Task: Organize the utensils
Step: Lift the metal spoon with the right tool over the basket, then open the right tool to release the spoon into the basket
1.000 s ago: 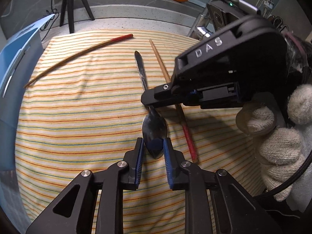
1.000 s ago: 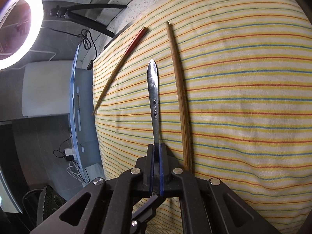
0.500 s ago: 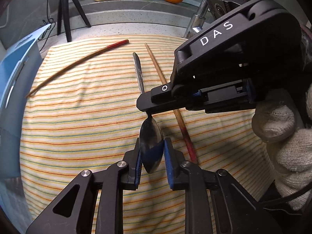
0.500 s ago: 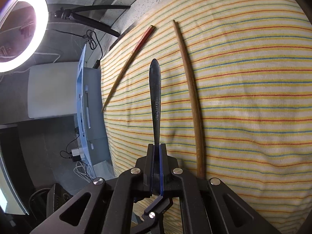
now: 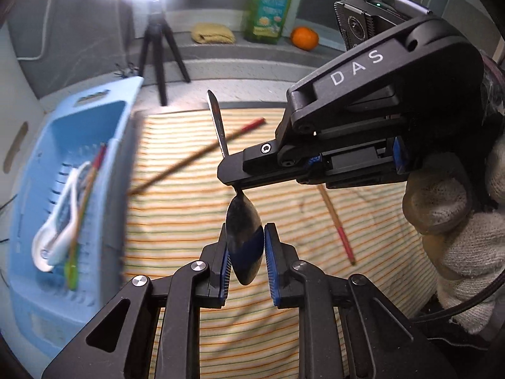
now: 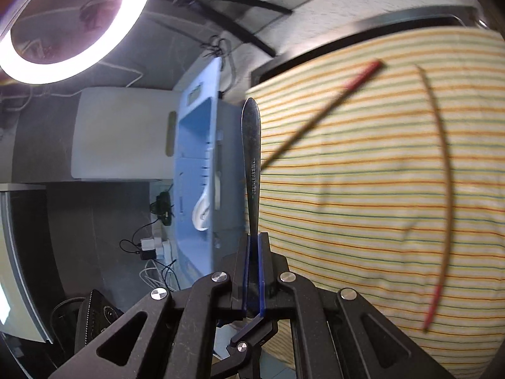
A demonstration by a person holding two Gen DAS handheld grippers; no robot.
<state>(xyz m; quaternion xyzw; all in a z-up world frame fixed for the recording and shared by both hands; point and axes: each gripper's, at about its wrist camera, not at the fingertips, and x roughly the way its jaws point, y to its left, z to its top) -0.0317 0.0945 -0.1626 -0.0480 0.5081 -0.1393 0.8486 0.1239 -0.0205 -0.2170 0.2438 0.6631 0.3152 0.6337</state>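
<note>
A steel spoon (image 5: 243, 243) hangs in the air over the striped cloth (image 5: 189, 221), held at both ends. My left gripper (image 5: 245, 262) is shut on its bowl, a blue pad on each side. My right gripper (image 5: 228, 177) comes in from the right, held by a gloved hand (image 5: 457, 237), and clamps the spoon's neck. In the right wrist view that gripper (image 6: 254, 237) is shut on the spoon's handle (image 6: 251, 158), which points up and away. Two red-tipped chopsticks (image 5: 195, 158) (image 5: 337, 224) lie on the cloth. A blue basket (image 5: 28, 189) stands to the left.
The basket holds a white ceramic spoon (image 5: 60, 237), a chopstick and a green utensil. A tripod (image 5: 157, 53), a yellow sponge (image 5: 213, 33), a green bottle (image 5: 271, 3) and an orange (image 5: 303, 38) stand behind the cloth. A ring light (image 6: 63, 15) glows above a white box (image 6: 120, 132).
Both grippers have lifted the spoon off the cloth and carried it left. The blue basket has come into full view. The chopsticks stay where they were.
</note>
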